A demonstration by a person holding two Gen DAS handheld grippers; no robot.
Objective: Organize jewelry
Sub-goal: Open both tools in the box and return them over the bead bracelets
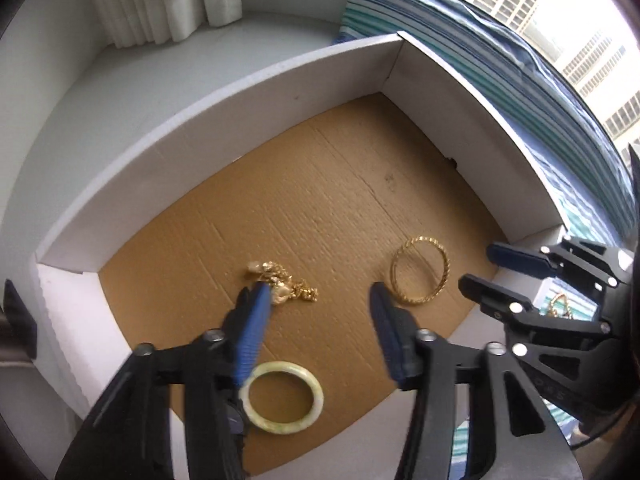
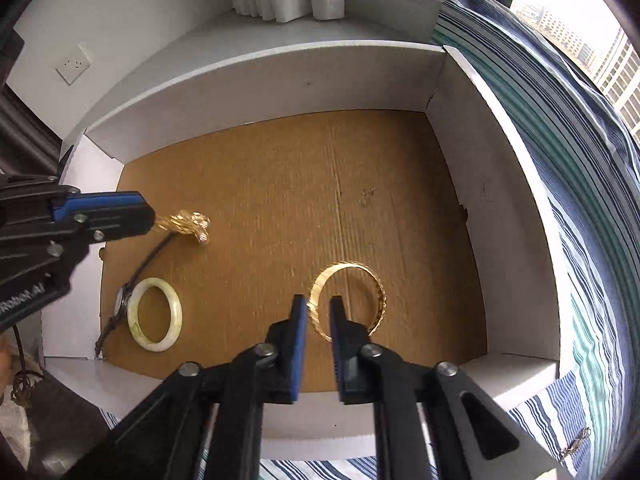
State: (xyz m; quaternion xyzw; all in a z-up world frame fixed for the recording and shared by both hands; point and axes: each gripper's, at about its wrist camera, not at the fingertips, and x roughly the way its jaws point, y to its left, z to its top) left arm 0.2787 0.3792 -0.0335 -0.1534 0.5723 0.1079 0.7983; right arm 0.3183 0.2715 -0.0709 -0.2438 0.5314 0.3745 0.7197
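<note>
Daylight from window [image 1: 560, 20], overexposed; fisheye edges dark, warped.

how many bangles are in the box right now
2: a gold bangle on the box floor's right side, its rim between the right gripper fingers, and a pale jade bangle near the front left corner. None looks hidden.

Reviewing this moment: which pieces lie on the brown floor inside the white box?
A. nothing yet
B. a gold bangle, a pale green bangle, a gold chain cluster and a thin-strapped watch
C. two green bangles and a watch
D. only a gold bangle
B: the right wrist view shows the gold bangle, pale green bangle, gold chain cluster and watch all on the box floor.
</note>
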